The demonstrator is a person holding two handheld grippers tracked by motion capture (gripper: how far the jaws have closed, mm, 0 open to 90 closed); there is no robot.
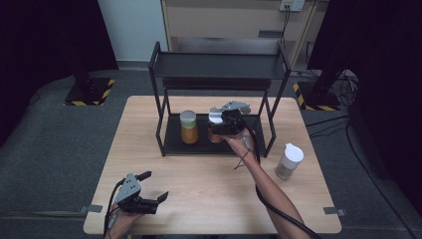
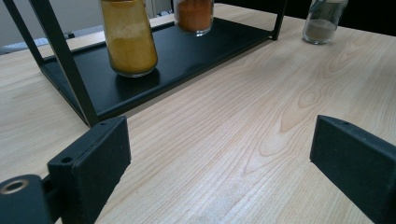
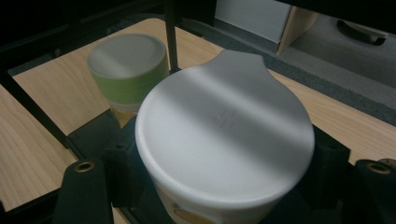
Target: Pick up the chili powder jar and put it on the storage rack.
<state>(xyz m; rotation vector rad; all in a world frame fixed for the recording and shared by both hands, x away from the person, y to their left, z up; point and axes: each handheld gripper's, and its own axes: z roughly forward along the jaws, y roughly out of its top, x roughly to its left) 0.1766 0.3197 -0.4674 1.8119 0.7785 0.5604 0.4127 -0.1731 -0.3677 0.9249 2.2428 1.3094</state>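
Two spice jars stand on the lower tray of the black metal rack [image 1: 166, 130]: a glass jar of yellow-orange powder [image 1: 189, 128] with a pale green, flat round lid, and just beside it a jar of deeper orange powder [image 2: 194, 15]. The right gripper [image 1: 222, 126] holds that second jar; in the right gripper view its black jaws press on both sides of the jar under a smooth, matte white lid [image 3: 225, 140], round with a small pointed tab on one edge. The jar sits low in the rack's bottom tier, its base on or just above the tray; which one cannot be told.

The left gripper [image 1: 155, 186] rests at the near left corner of the table [image 1: 209, 199], jaws spread wide with nothing between them; its blocky black fingers [image 2: 91, 163] frame bare wood. The tabletop is light wood with visible wavy grain. A third jar [image 1: 289, 161], clear glass with grey-brown powder and a white lid, stands alone on the table to the right of the rack, well apart from both grippers.
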